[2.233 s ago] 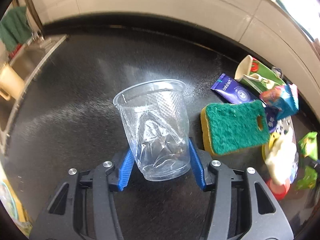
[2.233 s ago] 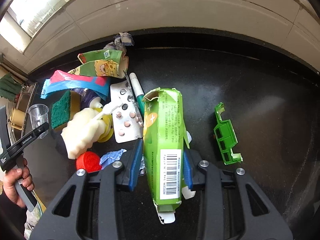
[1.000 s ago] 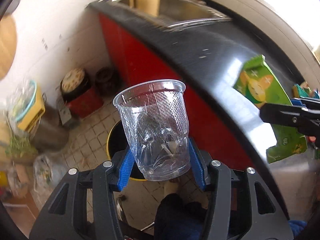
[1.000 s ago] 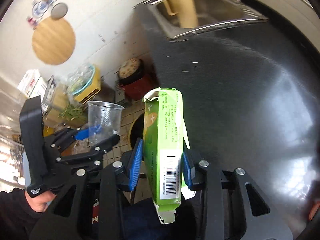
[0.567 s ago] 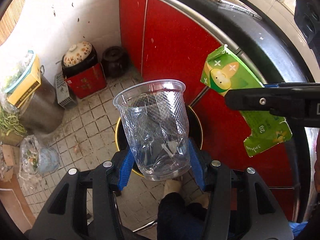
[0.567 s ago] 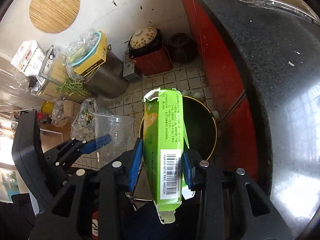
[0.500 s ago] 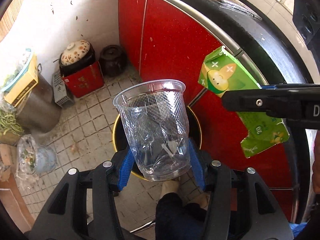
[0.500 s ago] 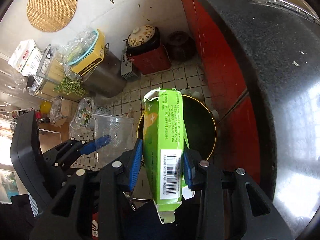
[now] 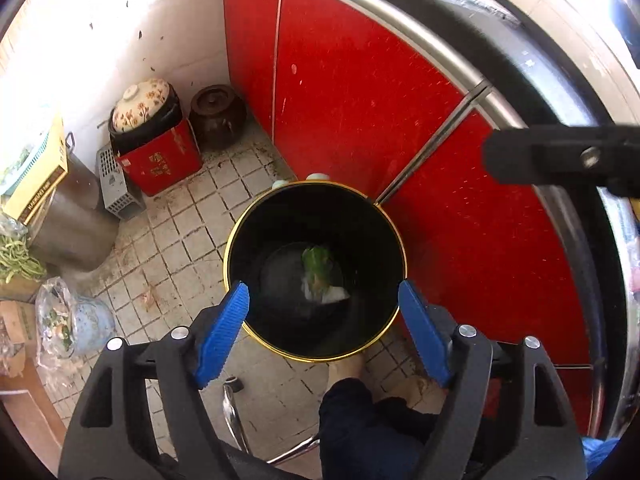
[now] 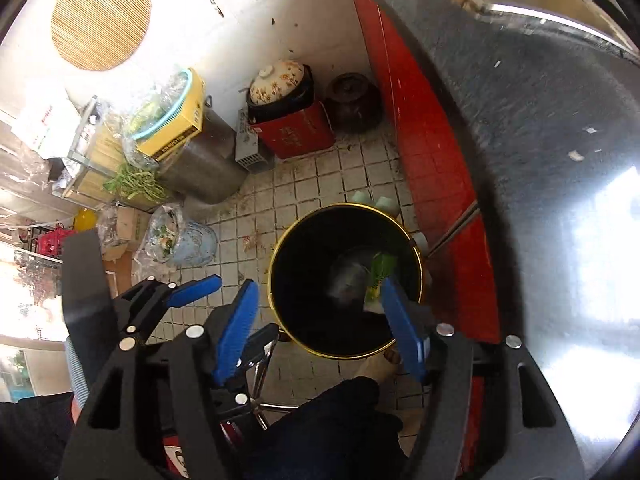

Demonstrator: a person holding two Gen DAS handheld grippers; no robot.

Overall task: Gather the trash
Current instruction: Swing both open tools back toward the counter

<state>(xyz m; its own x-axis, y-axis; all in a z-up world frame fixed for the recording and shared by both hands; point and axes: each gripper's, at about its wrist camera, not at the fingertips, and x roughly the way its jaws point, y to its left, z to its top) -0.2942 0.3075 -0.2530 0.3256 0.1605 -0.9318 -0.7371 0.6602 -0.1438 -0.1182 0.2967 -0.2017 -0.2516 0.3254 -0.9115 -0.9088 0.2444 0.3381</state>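
Note:
A black trash bin with a gold rim (image 9: pixel 236 236) stands on the tiled floor by the red cabinet, also in the right wrist view (image 10: pixel 276 256). The green carton (image 9: pixel 316 260) lies at its bottom, also in the right wrist view (image 10: pixel 380 268). The clear plastic cup (image 10: pixel 346 276) is a blur beside it. My left gripper (image 9: pixel 322 328) is open and empty above the bin. My right gripper (image 10: pixel 320 328) is open and empty above the bin. The left gripper also shows at the left of the right wrist view (image 10: pixel 176 292).
Red cabinet doors (image 9: pixel 352 92) stand under the dark countertop (image 10: pixel 560 160). A flowered pot on a red box (image 9: pixel 156 144), a brown jar (image 9: pixel 216 116), a metal bin (image 10: pixel 204 168) and bags (image 10: pixel 176 240) crowd the floor. My legs (image 9: pixel 360 432) are below.
Both grippers opened. The cup and the green carton dropped out of them into the bin.

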